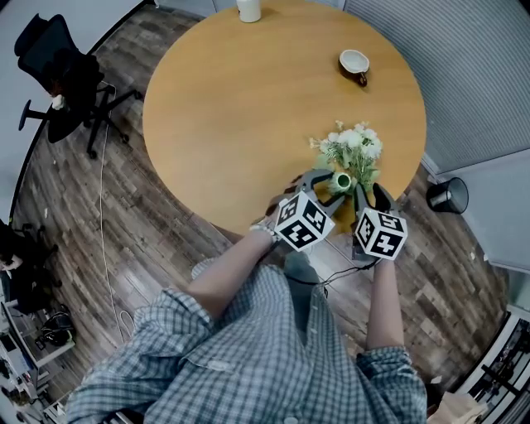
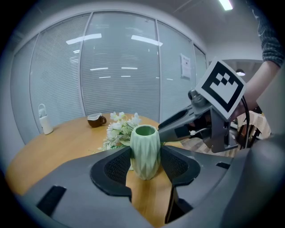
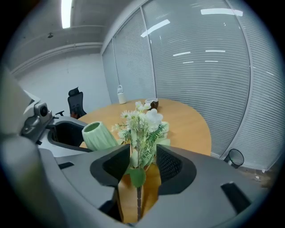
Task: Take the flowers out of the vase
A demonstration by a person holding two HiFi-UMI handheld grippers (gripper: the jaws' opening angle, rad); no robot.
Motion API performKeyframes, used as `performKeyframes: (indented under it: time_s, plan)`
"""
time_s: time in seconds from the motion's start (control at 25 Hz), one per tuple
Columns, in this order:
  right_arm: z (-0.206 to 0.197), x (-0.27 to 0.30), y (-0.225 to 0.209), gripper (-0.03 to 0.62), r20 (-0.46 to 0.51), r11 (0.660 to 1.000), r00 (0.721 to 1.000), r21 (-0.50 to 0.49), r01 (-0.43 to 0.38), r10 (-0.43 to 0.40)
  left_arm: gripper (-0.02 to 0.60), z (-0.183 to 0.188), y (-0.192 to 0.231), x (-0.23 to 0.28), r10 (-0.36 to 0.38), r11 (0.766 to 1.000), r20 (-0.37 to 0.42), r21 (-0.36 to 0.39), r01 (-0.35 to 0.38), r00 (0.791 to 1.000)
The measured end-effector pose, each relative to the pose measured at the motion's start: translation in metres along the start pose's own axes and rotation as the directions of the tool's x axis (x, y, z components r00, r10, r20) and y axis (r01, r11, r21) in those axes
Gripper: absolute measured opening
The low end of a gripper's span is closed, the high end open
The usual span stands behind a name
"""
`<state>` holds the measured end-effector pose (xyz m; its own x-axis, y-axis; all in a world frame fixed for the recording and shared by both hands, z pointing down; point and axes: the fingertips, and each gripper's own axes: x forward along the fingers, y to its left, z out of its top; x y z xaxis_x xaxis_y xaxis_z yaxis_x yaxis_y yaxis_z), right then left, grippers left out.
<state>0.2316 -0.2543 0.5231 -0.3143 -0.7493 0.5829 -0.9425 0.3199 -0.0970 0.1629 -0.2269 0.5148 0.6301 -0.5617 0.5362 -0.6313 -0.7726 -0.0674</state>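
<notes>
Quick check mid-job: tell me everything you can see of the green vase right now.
The vase is pale green, faceted and matte like ceramic, widest at mid-height, with a round open mouth. It stands upright and empty on the wooden table, near its edge. The left gripper is shut on it, one pad against each side. The flowers lie on the table just behind it; whether they touch it cannot be told.

- From my head view, the vase (image 1: 343,180) shows only its rim; the left claw (image 1: 331,189) covers the rest.
- The white container (image 1: 248,8) is cut by the top edge.
- I can't read the wall notice (image 2: 185,66).
</notes>
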Motion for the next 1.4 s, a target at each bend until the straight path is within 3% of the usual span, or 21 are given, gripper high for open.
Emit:
performKeyframes:
  time_s: [0.32,0.68,1.24,1.4]
  plan:
    - [0.015,-0.052,0.006,0.15,0.116,0.996,0.992,0.082,0.042,-0.051,0.222,-0.003,-0.002,-0.005,0.013,0.997,0.009,0.081,-0.014,1.0]
    - [0.006,-0.099,0.023,0.15,0.164,0.984,0.981,0.161,0.074,-0.101,0.224,-0.004,-0.002,-0.006,-0.02,0.99,0.014,0.14,0.018,1.0]
    - [0.01,-0.132,0.043,0.15,0.228,0.975,0.963,0.198,0.097,-0.142,0.233,0.018,0.009,-0.048,-0.024,1.0,0.098,-0.011,0.026,0.995]
    - [0.021,-0.139,0.054,0.146,0.277,0.971,0.949,0.223,0.09,-0.151,0.145,0.025,0.014,-0.071,-0.022,1.0,0.109,0.0,0.023,0.994]
